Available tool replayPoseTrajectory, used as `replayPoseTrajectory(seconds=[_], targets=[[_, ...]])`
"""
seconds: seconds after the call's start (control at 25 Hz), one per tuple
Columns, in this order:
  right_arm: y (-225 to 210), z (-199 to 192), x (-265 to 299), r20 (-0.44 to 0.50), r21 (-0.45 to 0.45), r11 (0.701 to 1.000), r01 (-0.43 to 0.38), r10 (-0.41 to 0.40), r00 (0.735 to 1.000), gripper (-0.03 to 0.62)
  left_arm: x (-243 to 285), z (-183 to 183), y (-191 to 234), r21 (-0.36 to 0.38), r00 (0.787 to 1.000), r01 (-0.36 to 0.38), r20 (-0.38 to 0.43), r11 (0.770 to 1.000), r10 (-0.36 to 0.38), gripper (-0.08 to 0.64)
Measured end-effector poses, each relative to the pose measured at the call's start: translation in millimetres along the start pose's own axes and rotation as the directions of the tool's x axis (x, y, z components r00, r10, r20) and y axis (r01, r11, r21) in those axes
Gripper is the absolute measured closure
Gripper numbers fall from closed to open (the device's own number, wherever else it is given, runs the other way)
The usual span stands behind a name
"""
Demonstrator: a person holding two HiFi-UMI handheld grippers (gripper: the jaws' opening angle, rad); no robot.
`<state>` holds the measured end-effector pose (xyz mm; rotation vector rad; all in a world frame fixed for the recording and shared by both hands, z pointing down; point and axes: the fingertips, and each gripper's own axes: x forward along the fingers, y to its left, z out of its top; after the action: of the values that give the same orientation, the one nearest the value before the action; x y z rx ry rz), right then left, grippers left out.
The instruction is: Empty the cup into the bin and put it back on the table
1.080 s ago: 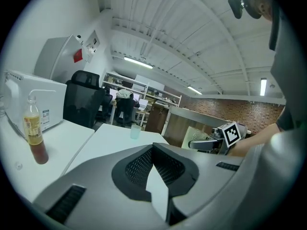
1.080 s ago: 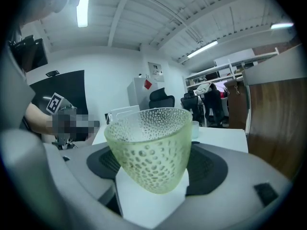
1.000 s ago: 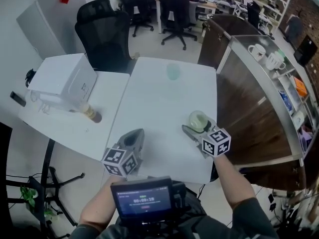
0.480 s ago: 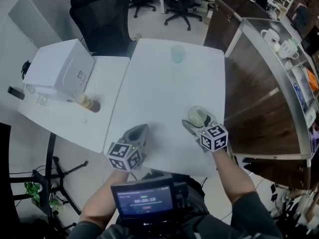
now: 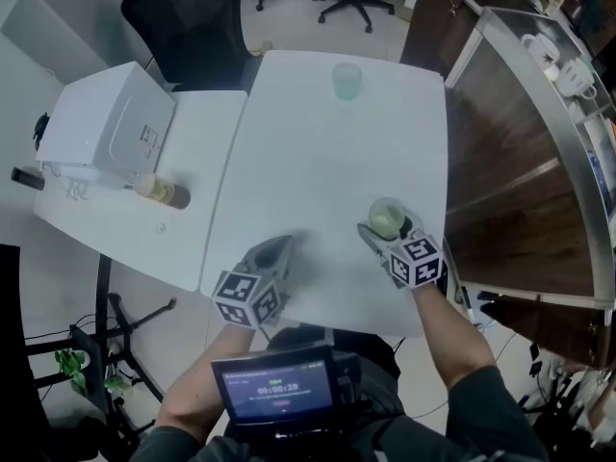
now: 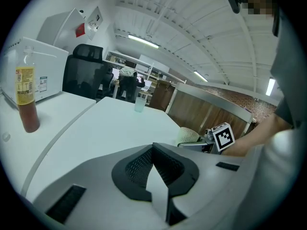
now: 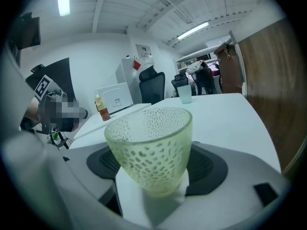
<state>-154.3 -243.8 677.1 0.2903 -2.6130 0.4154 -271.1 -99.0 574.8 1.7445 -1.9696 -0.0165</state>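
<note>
Gripping cup (image 7: pixel 149 147) in right gripper (image 5: pixel 389 238), jaws spread wide on its sides. Held upright: mouth up, long axis vertical, no visible tilt. Sits over table (image 5: pixel 318 142) by the near right edge. Can't tell if base touches the top; hidden behind the jaws in head view. Can't tell contents either, with the wall dimpled and translucent. Jaws together with nothing between on left gripper (image 5: pixel 272 256), low at near edge. Second cup (image 5: pixel 346 81) upright at far end, small and blurry.
</note>
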Motion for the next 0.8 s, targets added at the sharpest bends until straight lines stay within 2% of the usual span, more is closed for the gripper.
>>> replayPoseTrajectory(seconds=[0.24, 0.56, 0.64, 0.68, 0.8], targets=[[1.4, 4.1, 3.6, 0.039, 0.02, 1.0, 0.0, 0.0, 0.999, 0.198, 11.3, -2.7, 5.7, -0.024, 1.0, 0.011, 0.005, 1.0, -0.011, 0.56], [1.0, -1.1, 2.6, 0.025, 0.034, 0.999, -0.016, 0.016, 1.0, 0.189, 22.3, -9.4, 7.0, -0.023, 1.0, 0.025, -0.007, 0.999, -0.026, 0.56], [0.9, 0.4, 2.5, 0.027, 0.041, 0.999, -0.021, 0.02, 0.999, 0.182, 23.5, -7.2, 6.6, -0.019, 0.999, 0.032, -0.004, 0.999, -0.032, 0.56], [1.2, 1.5, 2.0, 0.029, 0.042, 0.999, -0.024, 0.023, 0.999, 0.153, 23.6, -5.5, 6.6, -0.016, 0.999, 0.034, -0.001, 0.999, -0.034, 0.56], [3.4, 4.8, -3.4, 0.037, 0.037, 0.999, -0.026, 0.025, 0.999, 0.146, 21.6, 1.7, 7.6, -0.009, 0.999, 0.035, 0.012, 0.999, -0.035, 0.56]])
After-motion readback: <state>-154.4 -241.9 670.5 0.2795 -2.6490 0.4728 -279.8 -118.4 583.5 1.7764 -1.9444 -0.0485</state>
